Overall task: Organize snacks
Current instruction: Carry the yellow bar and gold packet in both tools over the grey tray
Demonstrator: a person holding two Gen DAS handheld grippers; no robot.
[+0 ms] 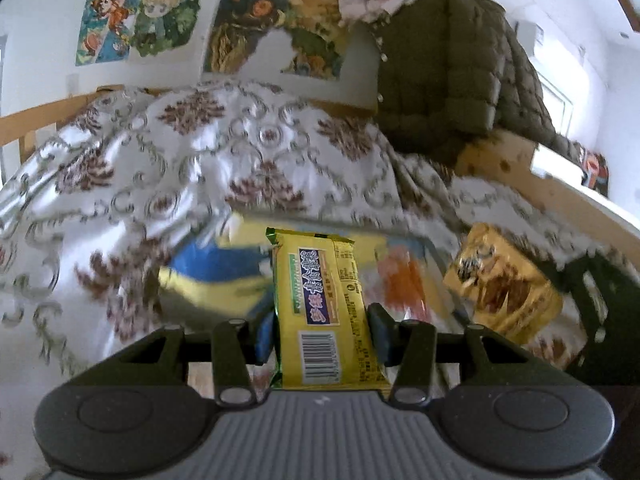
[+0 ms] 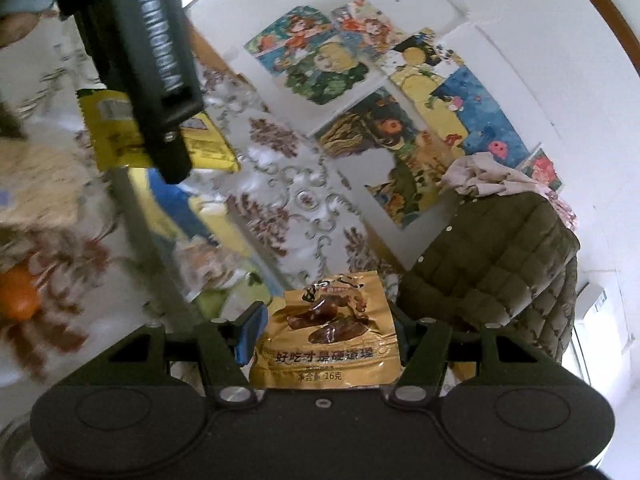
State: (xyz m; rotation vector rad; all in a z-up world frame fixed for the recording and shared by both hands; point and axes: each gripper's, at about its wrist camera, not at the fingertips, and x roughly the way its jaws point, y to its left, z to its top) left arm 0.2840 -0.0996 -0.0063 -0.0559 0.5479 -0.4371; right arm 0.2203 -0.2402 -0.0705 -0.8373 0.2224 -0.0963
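My left gripper (image 1: 322, 334) is shut on a yellow snack bar packet (image 1: 324, 300) with a barcode, held upright between the blue pads above the patterned cloth. My right gripper (image 2: 326, 334) is shut on a gold snack pouch (image 2: 332, 332) printed with brown meat pieces. In the left wrist view the gold pouch (image 1: 504, 280) and part of the right gripper (image 1: 600, 300) show at the right. In the right wrist view the left gripper's body (image 2: 148, 60) fills the upper left with the yellow packet (image 2: 120, 136) in it.
A floral white-and-brown cloth (image 1: 200, 160) covers the surface. A blurred blue-and-yellow box (image 1: 216, 276) lies below the grippers. An olive quilted jacket (image 1: 460, 80) hangs at the right. Cartoon posters (image 1: 240, 20) cover the white wall. An orange object (image 2: 16, 296) sits at left.
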